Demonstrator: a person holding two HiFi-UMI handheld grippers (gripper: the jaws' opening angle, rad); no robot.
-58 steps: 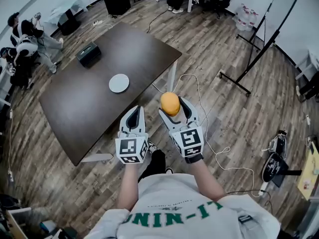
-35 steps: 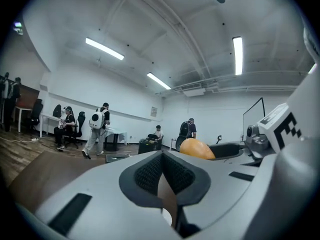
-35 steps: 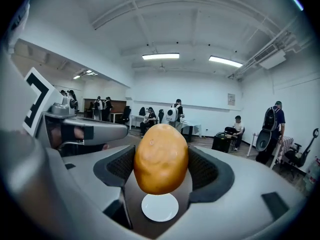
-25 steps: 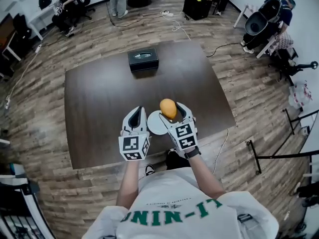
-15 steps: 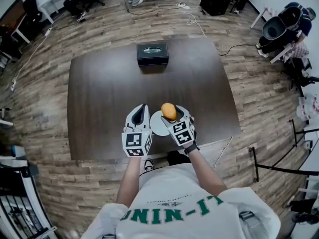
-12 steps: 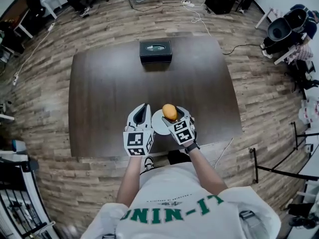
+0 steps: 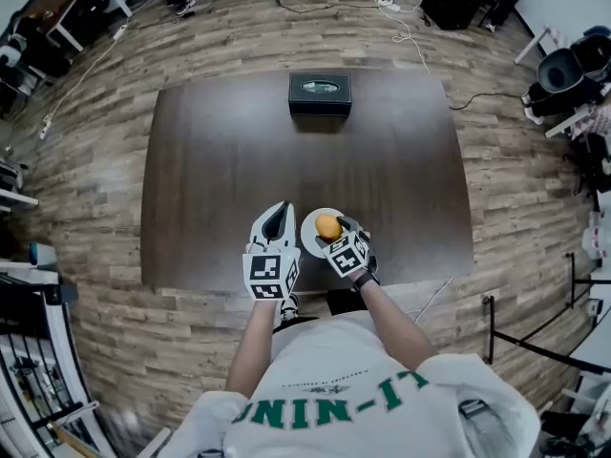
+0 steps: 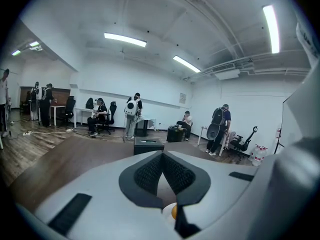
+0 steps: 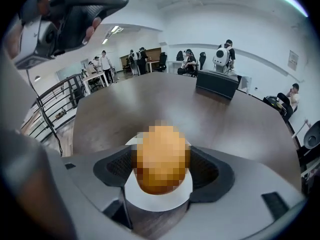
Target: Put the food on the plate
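An orange, egg-shaped piece of food (image 7: 328,226) sits between the jaws of my right gripper (image 7: 332,230), which is shut on it. The food (image 9: 161,159) hangs just over the small white plate (image 9: 159,202); I cannot tell whether it touches. The plate (image 7: 308,233) lies near the front edge of the dark brown table (image 7: 229,151). My left gripper (image 7: 278,209) is beside the plate on its left, shut and empty, tips meeting (image 8: 162,157). A sliver of the plate and food (image 8: 173,212) shows below its jaws.
A black box (image 7: 320,93) stands at the far middle of the table, also the black box (image 9: 216,84) in the right gripper view. Several people, chairs and desks line the room's far side. Cables and stands lie on the wooden floor around the table.
Both grippers have gone down and forward toward the table, and the food has sunk closer to the plate. The head view has shifted, so the table sits further right.
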